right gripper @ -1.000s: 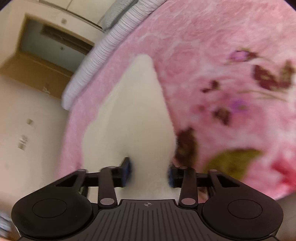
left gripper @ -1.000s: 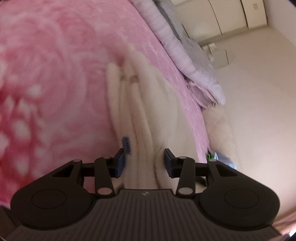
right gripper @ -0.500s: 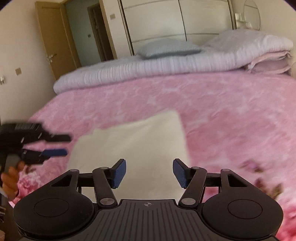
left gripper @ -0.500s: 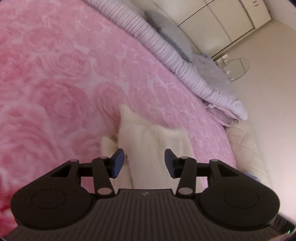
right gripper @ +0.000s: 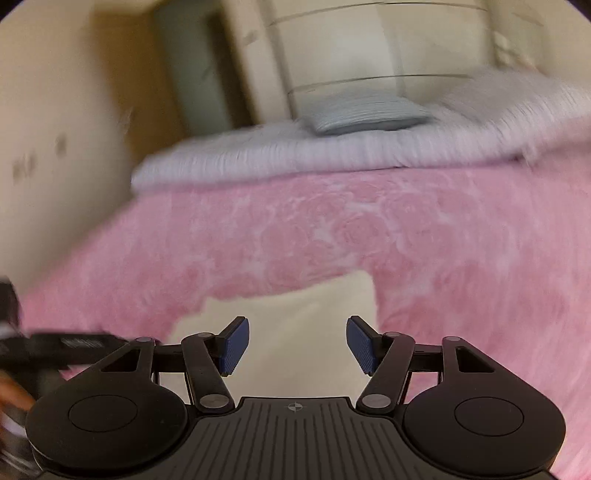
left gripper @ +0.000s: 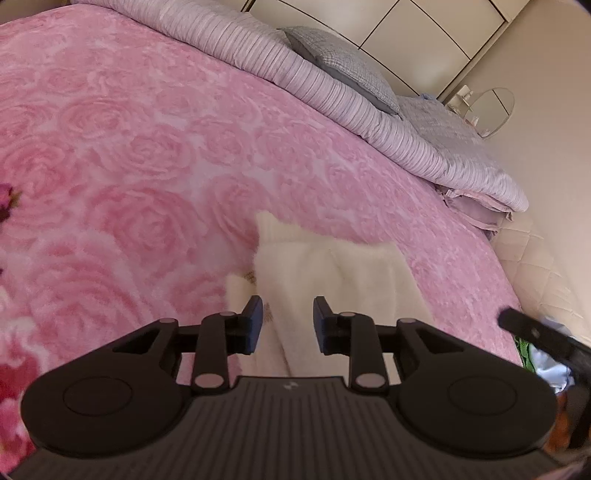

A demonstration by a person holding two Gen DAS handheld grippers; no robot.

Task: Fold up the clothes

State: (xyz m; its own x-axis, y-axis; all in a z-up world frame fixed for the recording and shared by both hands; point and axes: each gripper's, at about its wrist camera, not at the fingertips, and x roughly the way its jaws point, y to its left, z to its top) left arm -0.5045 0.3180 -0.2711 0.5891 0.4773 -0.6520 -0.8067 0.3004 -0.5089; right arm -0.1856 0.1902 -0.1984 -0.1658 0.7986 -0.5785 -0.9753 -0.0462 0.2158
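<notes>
Cream garment (left gripper: 332,273) lies folded in compact stack on pink rose blanket (left gripper: 147,166), near bed edge, within reach. My left gripper (left gripper: 287,325) spread, empty, above it. My right gripper (right gripper: 297,345) spread wide, empty. Small tag on garment unreadable; no brands legible.

Bed covered by a pink rose-patterned blanket (left gripper: 155,155); a striped lilac duvet (left gripper: 332,96) rolled along its far edge; a grey checked pillow (left gripper: 343,62) resting on the duvet; pale wardrobe doors (left gripper: 436,26) behind; a round mirror (left gripper: 493,110) near the wall corner; in the right wrist view, blurred, a doorway (right gripper: 184,66) beside the wardrobe.
</notes>
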